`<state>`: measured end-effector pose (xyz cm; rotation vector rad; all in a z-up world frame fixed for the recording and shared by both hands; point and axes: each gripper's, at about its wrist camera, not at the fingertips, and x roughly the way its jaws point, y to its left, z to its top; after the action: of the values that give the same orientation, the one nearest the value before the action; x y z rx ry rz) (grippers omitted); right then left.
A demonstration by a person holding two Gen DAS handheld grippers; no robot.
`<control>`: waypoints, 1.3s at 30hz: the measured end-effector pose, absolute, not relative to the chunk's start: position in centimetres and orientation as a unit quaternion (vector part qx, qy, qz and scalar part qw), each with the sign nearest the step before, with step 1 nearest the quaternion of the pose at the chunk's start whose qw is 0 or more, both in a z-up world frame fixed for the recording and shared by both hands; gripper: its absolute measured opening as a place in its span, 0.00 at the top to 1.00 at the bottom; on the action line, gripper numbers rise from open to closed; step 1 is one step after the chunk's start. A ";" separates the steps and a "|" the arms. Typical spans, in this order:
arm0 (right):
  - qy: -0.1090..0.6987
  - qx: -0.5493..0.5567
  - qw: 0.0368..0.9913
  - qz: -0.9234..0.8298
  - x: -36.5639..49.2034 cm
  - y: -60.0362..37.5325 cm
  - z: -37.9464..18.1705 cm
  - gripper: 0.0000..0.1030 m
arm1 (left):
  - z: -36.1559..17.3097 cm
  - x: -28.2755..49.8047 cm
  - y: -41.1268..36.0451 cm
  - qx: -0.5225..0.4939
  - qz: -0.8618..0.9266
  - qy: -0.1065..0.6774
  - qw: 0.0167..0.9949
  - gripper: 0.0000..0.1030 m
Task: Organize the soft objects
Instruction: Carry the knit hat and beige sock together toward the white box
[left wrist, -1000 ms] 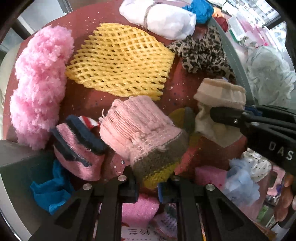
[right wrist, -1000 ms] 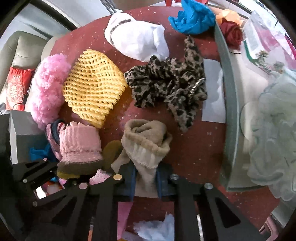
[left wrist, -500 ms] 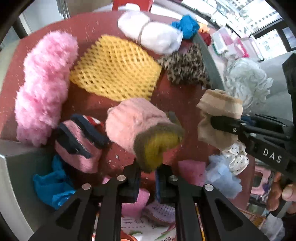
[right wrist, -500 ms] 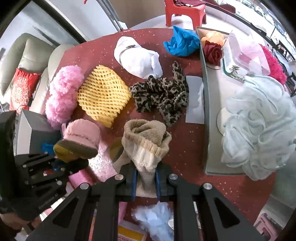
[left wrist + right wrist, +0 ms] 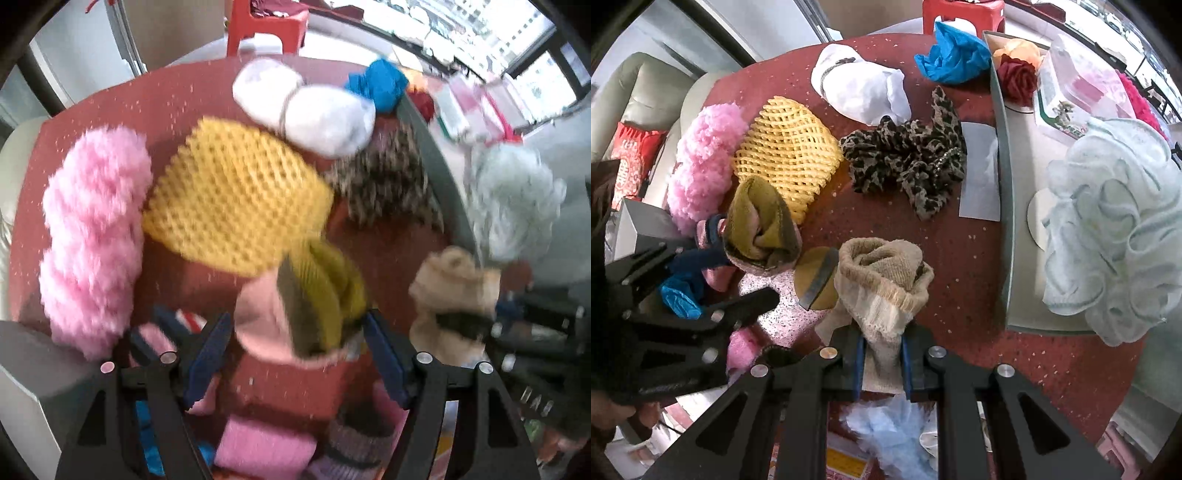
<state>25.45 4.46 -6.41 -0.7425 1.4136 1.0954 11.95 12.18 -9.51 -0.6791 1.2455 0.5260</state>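
A pink sock with an olive-yellow cuff (image 5: pixel 303 310) sits between the blue pads of my left gripper (image 5: pixel 295 350), whose jaws are opening. The pads stand wide and do not squeeze it, though the right pad is at its edge. The right wrist view shows the same sock (image 5: pixel 761 225) by the left gripper (image 5: pixel 746 275). My right gripper (image 5: pixel 882 354) is shut on a beige knitted sock (image 5: pixel 882 280), which stands up from its pads. The left wrist view has this beige sock (image 5: pixel 454 288) at the right, blurred.
On the round red table (image 5: pixel 960 258) lie a yellow foam net (image 5: pixel 786 147), a pink fluffy piece (image 5: pixel 701 158), a white bundle (image 5: pixel 860 88), a leopard scrunchie (image 5: pixel 908 155) and a blue cloth (image 5: pixel 953 55). A grey tray (image 5: pixel 1004 184) at the right holds a pale pouf (image 5: pixel 1115 221) and roses (image 5: pixel 1015 77). A pink striped sock (image 5: pixel 155 332) lies left.
My left gripper's jaws went from shut on the pink sock to wide apart, and the sock has tipped up between them. Both grippers rose. The right one kept its hold on the beige sock.
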 end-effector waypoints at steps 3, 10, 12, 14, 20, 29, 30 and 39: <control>0.598 -0.315 0.569 0.468 25.3 4.9 -6.3 0.84 | -9.5 12.9 13.4 -0.317 0.242 0.557 0.728 0.44; 0.601 -0.310 0.570 0.467 25.3 4.9 -6.1 0.84 | -9.6 14.2 12.9 -0.306 0.218 0.578 0.725 0.59; 0.596 -0.314 0.568 0.473 25.1 4.8 -5.7 0.84 | -8.8 13.5 12.7 -0.307 0.219 0.577 0.725 0.59; 0.589 -0.318 0.568 0.479 24.6 4.7 -5.1 0.84 | -7.7 12.9 12.1 -0.303 0.220 0.573 0.729 0.61; 0.580 -0.304 0.583 0.480 24.2 3.4 -2.6 0.84 | -5.2 11.5 10.1 -0.306 0.230 0.562 0.733 0.61; 0.531 -0.315 0.611 0.495 21.8 -0.3 3.1 0.84 | 0.3 8.7 5.6 -0.288 0.239 0.538 0.755 0.61; 0.530 -0.312 0.614 0.495 21.6 -1.0 3.6 0.84 | 1.0 8.3 5.0 -0.288 0.241 0.535 0.757 0.61; 0.526 -0.291 0.636 0.483 20.7 -7.0 6.9 0.84 | 5.1 7.6 0.2 -0.261 0.245 0.527 0.771 0.61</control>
<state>20.69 -6.96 6.89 -0.6645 1.2019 1.1038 7.58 0.16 5.07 -0.5657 1.1437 0.5315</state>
